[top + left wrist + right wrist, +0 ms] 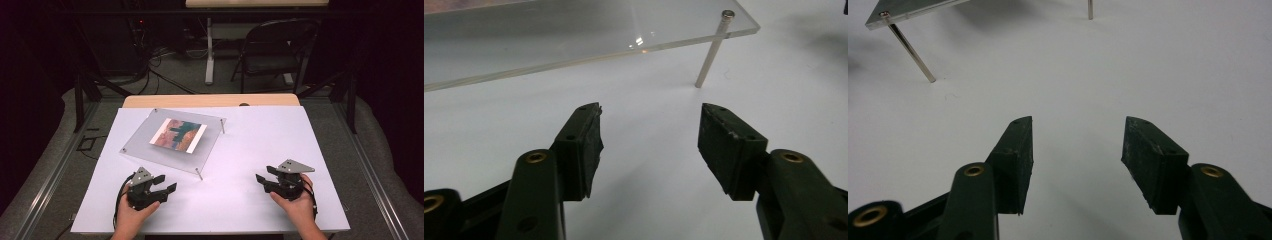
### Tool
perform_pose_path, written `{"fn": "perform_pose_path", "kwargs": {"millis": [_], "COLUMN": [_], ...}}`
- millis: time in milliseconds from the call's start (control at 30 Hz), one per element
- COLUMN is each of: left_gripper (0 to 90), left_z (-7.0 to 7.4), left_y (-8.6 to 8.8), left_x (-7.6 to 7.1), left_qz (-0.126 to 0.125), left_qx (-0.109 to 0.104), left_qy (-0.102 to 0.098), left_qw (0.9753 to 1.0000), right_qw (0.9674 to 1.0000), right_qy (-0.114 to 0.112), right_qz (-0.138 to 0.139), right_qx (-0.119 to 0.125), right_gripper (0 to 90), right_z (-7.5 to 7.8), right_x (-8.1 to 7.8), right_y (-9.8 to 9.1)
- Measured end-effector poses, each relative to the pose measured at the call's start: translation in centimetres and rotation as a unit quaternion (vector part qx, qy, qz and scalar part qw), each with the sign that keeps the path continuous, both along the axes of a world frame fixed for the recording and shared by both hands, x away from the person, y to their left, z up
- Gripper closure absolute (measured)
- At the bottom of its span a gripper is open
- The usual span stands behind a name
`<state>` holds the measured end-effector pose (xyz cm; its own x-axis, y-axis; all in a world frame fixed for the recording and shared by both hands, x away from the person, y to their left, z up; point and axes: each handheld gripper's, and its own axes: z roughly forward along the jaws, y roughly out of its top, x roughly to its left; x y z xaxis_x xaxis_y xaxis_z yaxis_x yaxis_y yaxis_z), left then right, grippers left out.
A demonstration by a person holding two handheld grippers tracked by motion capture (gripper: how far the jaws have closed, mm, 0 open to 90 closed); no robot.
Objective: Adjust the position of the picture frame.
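A clear acrylic plate (150, 150) stands on thin metal legs over the white table top, with a colourful picture (178, 135) under it. My left gripper (165, 183) rests on the table just in front of the plate's near edge, open, nothing between its jaws. In the left gripper view the plate's edge (589, 55) and a corner leg (711, 52) lie right ahead of the left gripper (650, 145). My right gripper (265, 174) sits open at the front right, pointing left toward the plate. The right gripper view shows that open right gripper (1077, 160) above bare white surface, with a leg (910, 50) farther off.
The white sheet (260, 140) covers a wooden table whose back edge (210, 101) shows beyond it. A folding chair (275, 50) and a table post (209, 50) stand on the floor behind. Metal rails (370, 165) run along both sides.
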<state>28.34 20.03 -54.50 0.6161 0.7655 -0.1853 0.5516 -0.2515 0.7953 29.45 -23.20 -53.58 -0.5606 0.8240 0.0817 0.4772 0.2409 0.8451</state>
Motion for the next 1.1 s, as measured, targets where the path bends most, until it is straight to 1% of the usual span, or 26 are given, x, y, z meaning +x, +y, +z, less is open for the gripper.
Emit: {"fn": "perform_pose_path", "kwargs": {"millis": [67,167,267,333,400,433,467,500,533,600,667,700,833,900,1000,1100], "left_gripper": [45.5,50.8,51.7,51.7,51.9,51.4,51.4,49.9,48.3,48.2,48.8,51.6,54.6,55.5,57.9,61.5], "left_z": [0.0,-0.1,-0.2,-0.3,-0.4,-0.4,-0.4,-0.5,-0.4,-0.5,-0.5,-0.6,-0.8,-0.9,-1.0,-1.1], "left_y": [-0.3,-0.9,-1.6,-2.2,-2.9,-2.9,-3.3,-3.6,-4.2,-4.7,-4.8,-5.1,-5.8,-6.2,-6.8,-7.2], "left_x": [-0.1,0.0,0.2,0.3,0.6,0.6,0.7,0.8,0.9,1.2,1.3,1.6,2.2,2.4,2.7,2.9], "left_qz": [-0.006,-0.014,-0.023,-0.029,-0.033,-0.033,-0.035,-0.038,-0.039,-0.037,-0.036,-0.034,-0.026,-0.028,-0.03,-0.03], "left_qx": [0.003,-0.002,0.0,-0.005,-0.003,-0.003,0.003,0.012,0.025,0.016,0.015,0.011,0.006,0.009,0.012,0.013], "left_qy": [0.003,0.013,0.019,0.024,0.025,0.025,0.023,0.015,0.015,0.021,0.024,0.029,0.037,0.032,0.03,0.029], "left_qw": [1.0,0.9998,0.9995,0.9993,0.9991,0.9991,0.9991,0.9991,0.9988,0.999,0.9989,0.9989,0.999,0.9991,0.999,0.999], "right_qw": [1.0,0.9999,0.9999,0.9999,0.9999,0.9999,0.9999,0.9999,0.9999,0.9998,0.9998,0.9998,0.9998,0.9998,0.9997,0.9997], "right_qy": [0.005,0.003,0.003,0.004,0.003,0.003,0.004,0.004,0.003,0.004,0.005,0.003,0.004,0.003,0.004,0.005], "right_qz": [-0.001,-0.001,0.003,0.008,0.01,0.01,0.011,0.01,0.009,0.008,0.008,0.008,0.01,0.009,0.009,0.009], "right_qx": [0.006,0.01,0.013,0.012,0.012,0.012,0.013,0.012,0.013,0.016,0.018,0.02,0.018,0.019,0.02,0.022], "right_gripper": [48.5,50.0,50.6,51.2,51.8,51.8,52.2,52.2,52.9,53.6,54.4,54.8,54.9,55.7,58.1,58.5], "right_z": [0.0,0.1,0.1,0.1,0.1,0.1,0.1,0.1,0.1,0.2,0.2,0.2,0.2,0.2,0.2,0.1], "right_x": [0.0,0.0,0.0,0.0,0.0,0.0,0.0,0.0,0.0,0.0,0.0,-0.1,-0.1,-0.1,0.0,0.0], "right_y": [-0.1,-0.2,-0.2,-0.1,-0.1,-0.1,-0.1,-0.1,-0.2,-0.2,-0.3,-0.3,-0.3,-0.3,-0.3,-0.3]}}
